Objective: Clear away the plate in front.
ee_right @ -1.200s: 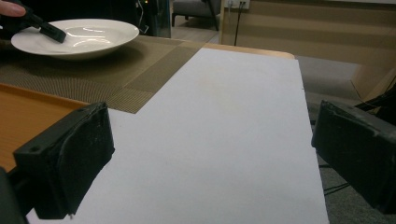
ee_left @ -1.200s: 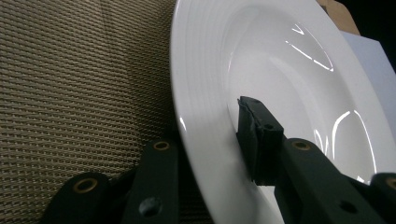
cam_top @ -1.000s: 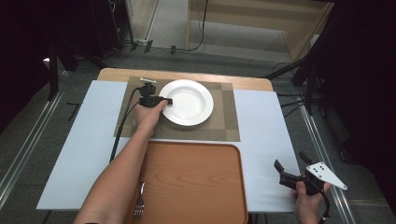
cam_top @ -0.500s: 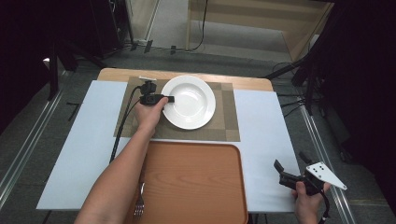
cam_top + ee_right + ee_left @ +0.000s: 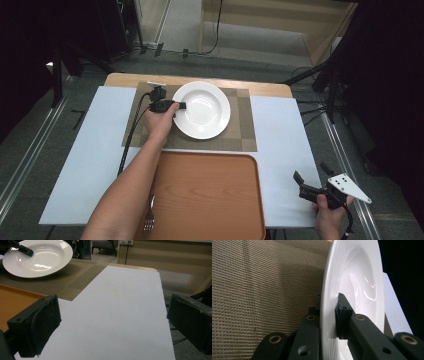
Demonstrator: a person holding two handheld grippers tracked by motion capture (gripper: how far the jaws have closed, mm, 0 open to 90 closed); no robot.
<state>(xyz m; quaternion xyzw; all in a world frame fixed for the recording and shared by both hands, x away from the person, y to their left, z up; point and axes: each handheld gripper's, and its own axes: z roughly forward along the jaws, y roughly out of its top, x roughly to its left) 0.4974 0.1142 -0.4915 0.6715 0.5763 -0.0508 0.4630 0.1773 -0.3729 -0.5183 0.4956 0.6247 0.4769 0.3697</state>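
A white deep plate (image 5: 202, 112) rests on a woven brown placemat (image 5: 240, 135) at the back of the table. My left gripper (image 5: 181, 106) is at the plate's left edge, shut on its rim. Its jaws have just been closing. In the left gripper view, one jaw lies under the rim and the other presses on top of the plate (image 5: 359, 277), with the gripper (image 5: 329, 312) clamped on it. From the right gripper view the plate (image 5: 37, 257) looks a little tilted above the mat. My right gripper (image 5: 311, 170) hangs open near the table's front right corner, nothing between its jaws (image 5: 112, 322).
An orange-brown tray (image 5: 210, 195) lies in front of the placemat, with a fork (image 5: 149, 220) at its near left edge. A white sheet (image 5: 280, 150) covers the table. Cables and wooden furniture stand on the floor beyond the far edge.
The left gripper's jaws have closed on the plate's left rim, and the plate has shifted slightly. The right hand and its gripper have stayed in place.
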